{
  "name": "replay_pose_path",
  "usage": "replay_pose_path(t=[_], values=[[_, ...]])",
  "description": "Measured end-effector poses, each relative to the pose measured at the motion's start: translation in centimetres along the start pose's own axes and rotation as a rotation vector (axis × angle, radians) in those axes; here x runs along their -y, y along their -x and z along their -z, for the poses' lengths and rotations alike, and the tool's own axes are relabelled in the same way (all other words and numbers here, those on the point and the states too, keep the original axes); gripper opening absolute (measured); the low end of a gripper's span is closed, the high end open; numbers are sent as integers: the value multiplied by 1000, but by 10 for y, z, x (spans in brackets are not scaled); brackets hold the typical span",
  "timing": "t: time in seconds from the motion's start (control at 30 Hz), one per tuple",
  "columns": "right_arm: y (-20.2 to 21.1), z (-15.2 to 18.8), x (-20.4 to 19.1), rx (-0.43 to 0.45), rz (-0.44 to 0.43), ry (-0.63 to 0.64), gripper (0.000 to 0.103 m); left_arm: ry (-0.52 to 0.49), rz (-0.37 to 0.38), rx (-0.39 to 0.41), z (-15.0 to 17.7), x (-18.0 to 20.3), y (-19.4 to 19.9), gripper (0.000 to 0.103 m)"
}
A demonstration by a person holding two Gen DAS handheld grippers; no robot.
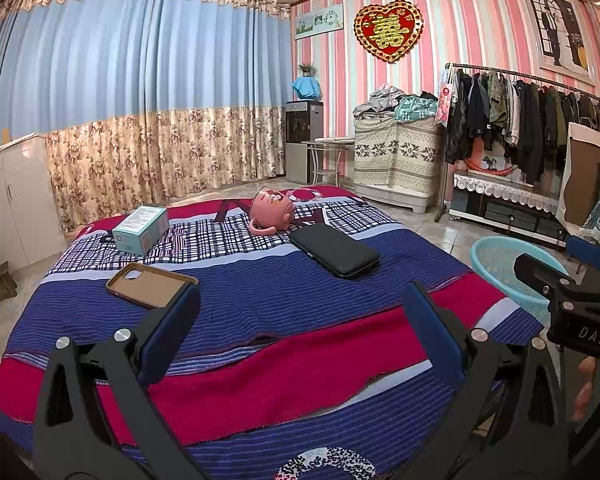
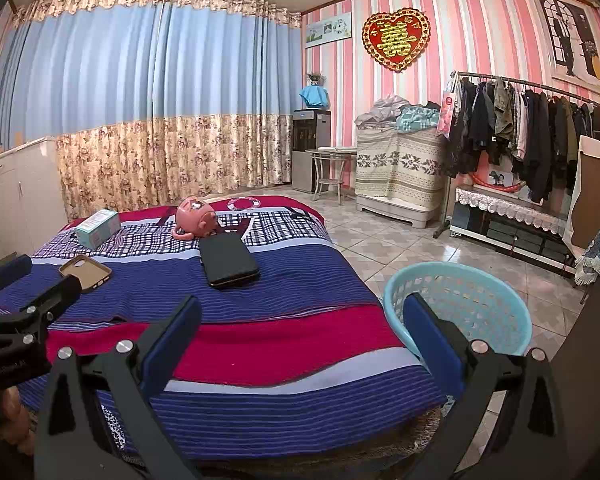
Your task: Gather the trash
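Left wrist view: our left gripper (image 1: 300, 328) hangs spread wide over the striped bedspread (image 1: 260, 292), gripping nothing. Ahead lie a brown phone case (image 1: 152, 285), teal box (image 1: 141, 229), black wallet (image 1: 334, 250) and pink cup (image 1: 270, 210) (tipped on its side).

Right wrist view: our right gripper (image 2: 302, 340) is likewise agape and empty; the blue basket (image 2: 458, 308) sits on the floor just beside the bed.

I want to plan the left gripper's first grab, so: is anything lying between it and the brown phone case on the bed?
Nothing visible. The left gripper is open above bare bedspread, and the phone case lies just beyond its left finger. The teal box, pink pot and black case lie farther back.
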State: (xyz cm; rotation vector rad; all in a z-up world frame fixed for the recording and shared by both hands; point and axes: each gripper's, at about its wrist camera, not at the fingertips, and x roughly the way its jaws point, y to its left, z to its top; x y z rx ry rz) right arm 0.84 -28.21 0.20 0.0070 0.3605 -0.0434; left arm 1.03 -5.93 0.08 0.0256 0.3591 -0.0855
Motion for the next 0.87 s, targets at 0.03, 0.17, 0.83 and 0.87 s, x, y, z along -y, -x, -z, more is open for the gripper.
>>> replay_pose_path(t=[0.03, 0.17, 0.83, 0.87], values=[[0, 0, 0, 0, 0, 0, 99, 0, 0, 0, 0, 0, 0, 98], [-1, 0, 0, 0, 1, -1, 99, 0, -1, 1, 0, 0, 0, 98], [0, 0, -1, 1, 1, -1, 99, -11, -2, 14, -3, 0, 5, 98], [0, 0, -1, 1, 0, 0, 98, -13, -2, 15, -3, 0, 5, 98]])
